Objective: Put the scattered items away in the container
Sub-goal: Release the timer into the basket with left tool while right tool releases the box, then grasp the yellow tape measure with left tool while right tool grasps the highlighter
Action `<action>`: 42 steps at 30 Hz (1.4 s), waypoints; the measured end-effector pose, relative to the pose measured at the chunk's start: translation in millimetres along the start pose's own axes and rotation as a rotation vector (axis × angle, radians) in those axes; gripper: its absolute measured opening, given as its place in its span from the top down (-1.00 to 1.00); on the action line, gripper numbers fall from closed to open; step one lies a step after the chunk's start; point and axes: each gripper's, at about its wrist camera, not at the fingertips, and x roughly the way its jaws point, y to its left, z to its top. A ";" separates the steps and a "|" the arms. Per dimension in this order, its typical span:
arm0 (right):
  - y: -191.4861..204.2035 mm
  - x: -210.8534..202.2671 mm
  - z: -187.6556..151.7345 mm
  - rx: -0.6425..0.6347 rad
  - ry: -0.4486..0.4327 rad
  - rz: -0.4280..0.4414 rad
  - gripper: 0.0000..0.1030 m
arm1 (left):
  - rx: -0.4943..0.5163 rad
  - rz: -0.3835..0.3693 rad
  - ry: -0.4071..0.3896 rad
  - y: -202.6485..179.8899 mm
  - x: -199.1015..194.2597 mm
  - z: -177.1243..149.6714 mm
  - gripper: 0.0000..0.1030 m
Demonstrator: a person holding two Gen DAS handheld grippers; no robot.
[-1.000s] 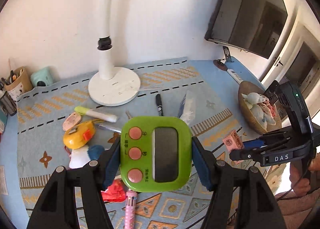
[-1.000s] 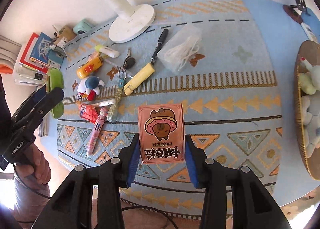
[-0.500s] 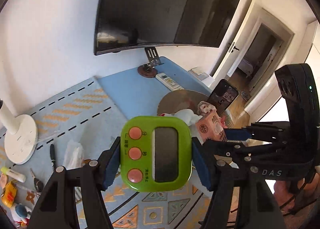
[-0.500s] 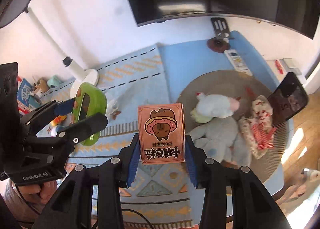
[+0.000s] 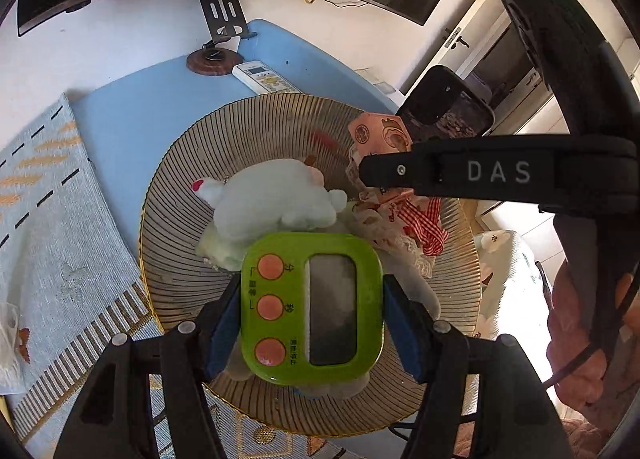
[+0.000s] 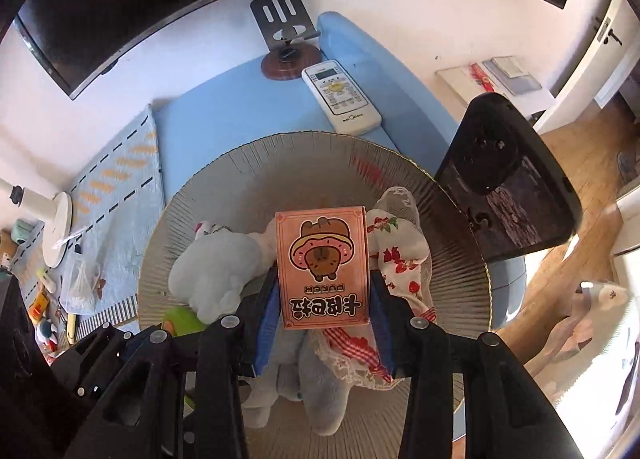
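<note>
My left gripper [image 5: 312,307] is shut on a green digital timer [image 5: 312,309] and holds it over the near side of the round ribbed basket [image 5: 180,187]. My right gripper [image 6: 322,291] is shut on an orange card box [image 6: 322,263] with a cartoon animal, held above the same basket [image 6: 256,163]. In the left wrist view that box [image 5: 378,135] shows at the upper right above the right gripper's black finger [image 5: 400,171]. Inside the basket lie a white plush toy [image 5: 276,199] and a strawberry-print cloth [image 6: 400,243].
A white remote [image 6: 340,97] and a phone stand [image 6: 286,39] sit on the blue table beyond the basket. A black phone [image 6: 508,187] leans at the basket's right rim. Scattered small items [image 6: 60,299] and a lamp base [image 6: 58,227] remain on the patterned mat to the left.
Both grippers have swung right from the mat to over the basket, carrying the timer and the card box. Both now point down at the basket's contents from closer up.
</note>
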 end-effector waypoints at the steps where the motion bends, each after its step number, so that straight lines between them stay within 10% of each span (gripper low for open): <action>1: -1.7 4.3 0.1 0.008 0.008 -0.005 0.18 | -0.001 0.003 0.003 1.0 1.6 -0.1 -0.22; 11: -1.2 26.6 -8.3 0.014 0.057 0.033 -0.05 | -0.049 -0.045 0.008 11.6 -19.3 -15.2 -0.24; 23: 39.3 -67.9 -48.9 0.003 -0.173 0.024 -0.34 | 0.025 -0.092 -0.091 16.9 -103.0 -56.1 -0.48; 42: 297.7 -44.2 -148.2 -0.358 -0.041 0.259 -0.43 | -0.635 0.291 -0.317 302.7 -300.4 -238.0 -0.48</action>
